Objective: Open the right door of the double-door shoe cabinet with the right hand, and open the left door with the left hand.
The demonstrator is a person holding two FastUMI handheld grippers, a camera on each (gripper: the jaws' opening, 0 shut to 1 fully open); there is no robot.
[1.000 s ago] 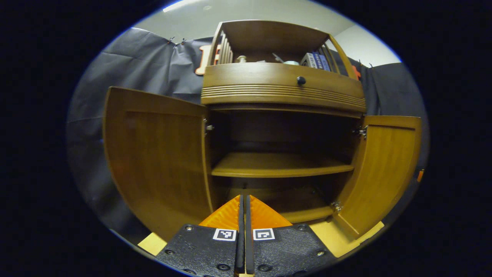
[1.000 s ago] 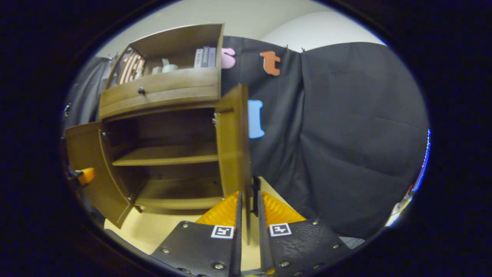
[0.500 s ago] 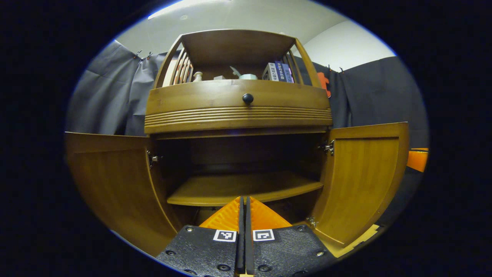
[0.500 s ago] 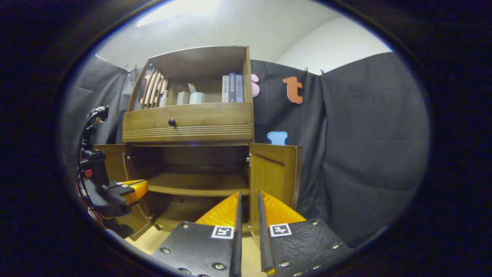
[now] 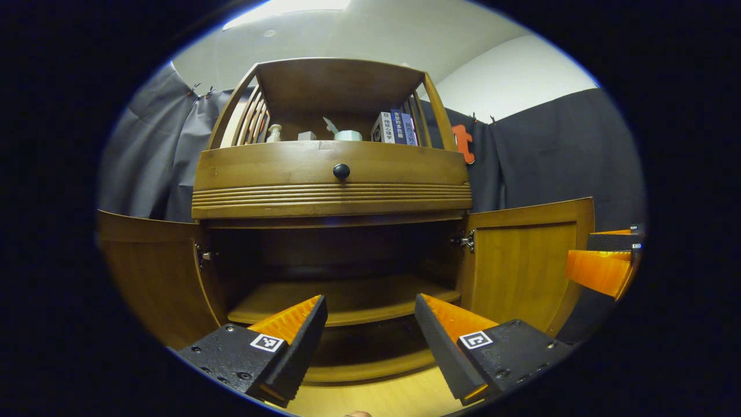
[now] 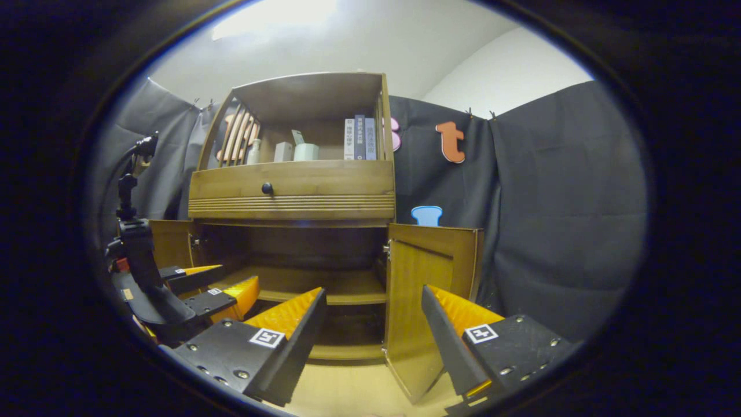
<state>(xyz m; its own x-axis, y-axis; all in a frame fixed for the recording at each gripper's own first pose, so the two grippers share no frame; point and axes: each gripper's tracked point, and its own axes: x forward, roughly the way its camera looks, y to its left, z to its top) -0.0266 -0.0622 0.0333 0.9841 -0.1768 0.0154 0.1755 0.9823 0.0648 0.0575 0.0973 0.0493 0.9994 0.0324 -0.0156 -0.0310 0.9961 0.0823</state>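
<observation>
Your left gripper [image 5: 370,324] and right gripper [image 6: 373,324] both hold jaws wide, gripping nothing — the shoe cabinet [image 5: 333,174] stands with left door [image 5: 153,272] and right door [image 5: 524,272] swung open.

Left door [image 5: 153,272] cut by edge; book spines [image 6: 359,139] illegible

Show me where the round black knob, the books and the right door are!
round black knob [image 5: 341,171], left gripper view, on the middle of the knob.
books [image 6: 359,138], right gripper view, on the spines of the upright books.
right door [image 6: 418,301], right gripper view, on the swung-open panel's face.
</observation>
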